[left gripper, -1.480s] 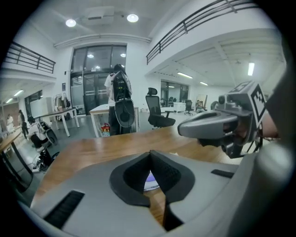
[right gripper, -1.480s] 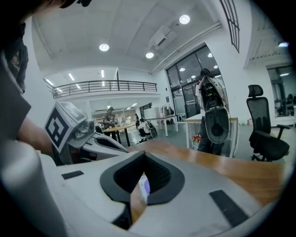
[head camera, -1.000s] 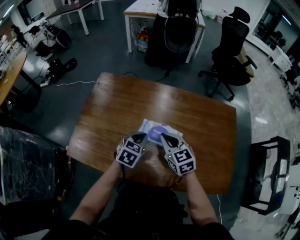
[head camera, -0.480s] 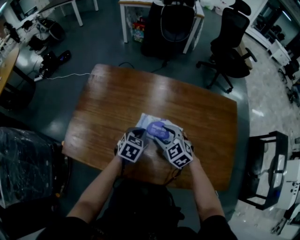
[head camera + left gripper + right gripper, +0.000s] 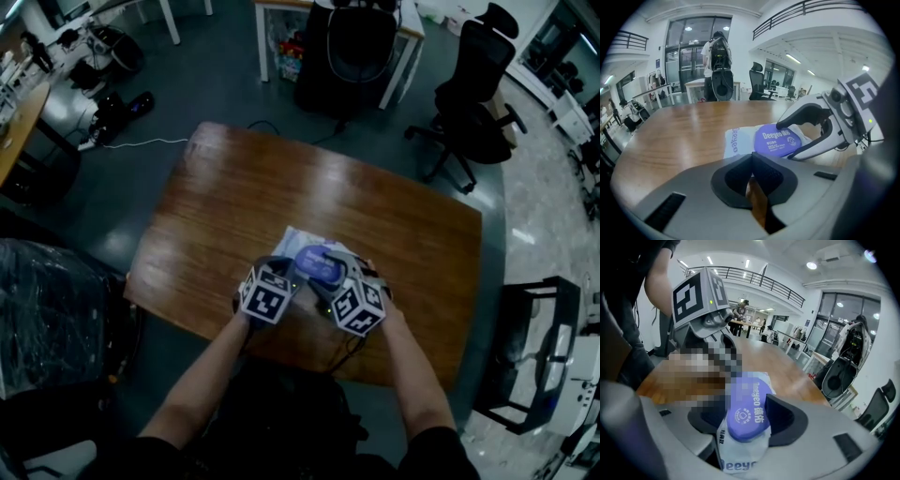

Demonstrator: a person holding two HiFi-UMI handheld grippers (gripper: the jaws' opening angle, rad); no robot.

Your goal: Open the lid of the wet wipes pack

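Observation:
A white wet wipes pack [image 5: 298, 246] with a round purple lid [image 5: 317, 265] lies flat on the brown wooden table [image 5: 234, 206], near its front edge. My right gripper [image 5: 332, 269] has come in from the pack's right. Its jaws are opening and stand on either side of the lid [image 5: 745, 416] without pressing on it. In the left gripper view the right gripper [image 5: 786, 141] has one finger over the lid [image 5: 780, 140] and one below. My left gripper [image 5: 284, 273] is at the pack's near left corner, shut, with nothing in it [image 5: 752, 164].
Black office chairs [image 5: 473, 103] and a white desk [image 5: 328, 14] stand beyond the table's far edge. A dark wrapped bundle [image 5: 47, 319] sits left of the table and a black cart [image 5: 534, 347] to its right. The table's front edge runs just under my hands.
Both grippers have sunk toward the pack. The right gripper has rolled, and its jaws have gone from shut to wide apart around the purple lid.

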